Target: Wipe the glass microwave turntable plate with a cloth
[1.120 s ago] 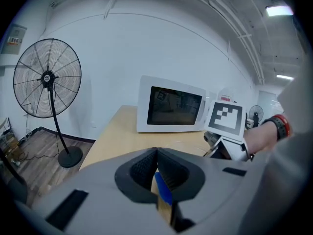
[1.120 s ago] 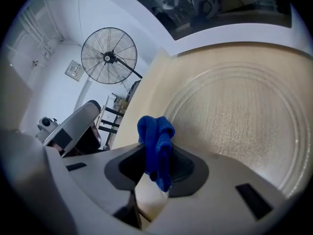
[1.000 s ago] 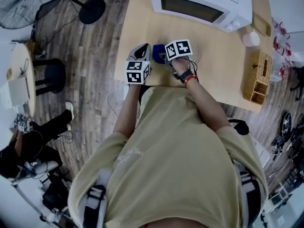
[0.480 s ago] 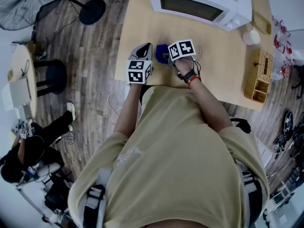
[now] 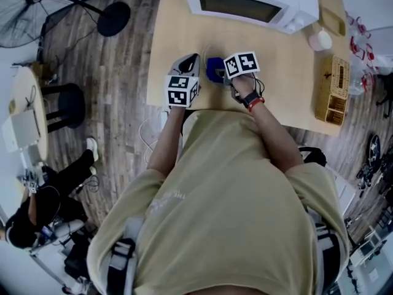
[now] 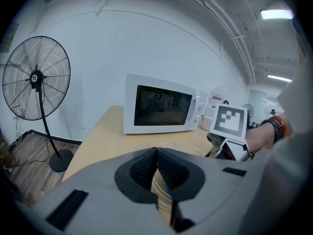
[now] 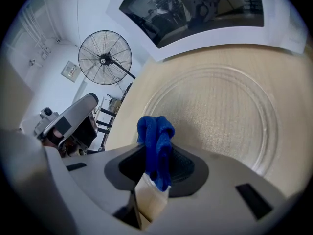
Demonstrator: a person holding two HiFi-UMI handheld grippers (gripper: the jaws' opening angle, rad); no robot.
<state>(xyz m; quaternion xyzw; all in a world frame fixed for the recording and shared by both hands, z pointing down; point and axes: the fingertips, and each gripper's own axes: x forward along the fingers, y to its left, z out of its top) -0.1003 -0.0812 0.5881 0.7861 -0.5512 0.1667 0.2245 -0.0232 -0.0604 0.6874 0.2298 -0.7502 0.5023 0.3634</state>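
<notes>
Glass turntable plate (image 7: 220, 116) lies flat on the wooden table (image 5: 288, 72), just in front of the white microwave (image 5: 245, 5), whose door is closed. Plate looks clear, with concentric ridges visible in the right gripper view.

Blue cloth (image 7: 155, 131) is bunched up and pinched in the right gripper (image 7: 154, 173). Its jaws are clamped on the cloth, and a wad sticks out past the tips. The wad sits over the plate's near-left rim area. Can't tell whether the cloth is actually touching the glass.

Left gripper (image 6: 157, 173) has its jaws clenched together, pads meeting, nothing between them. It's just left of the plate, near the table's front-left part, beside the right gripper. In the head view both grippers sit side by side with the cloth (image 5: 215, 69) between the marker cubes.

Around it: wicker basket (image 5: 334, 94) at the table's right edge, small white container (image 5: 319, 40) near the microwave's right corner. Pedestal fan (image 6: 36, 77) stands on the wood floor left of the table. A person (image 5: 37, 208) sits far left on the floor side.
</notes>
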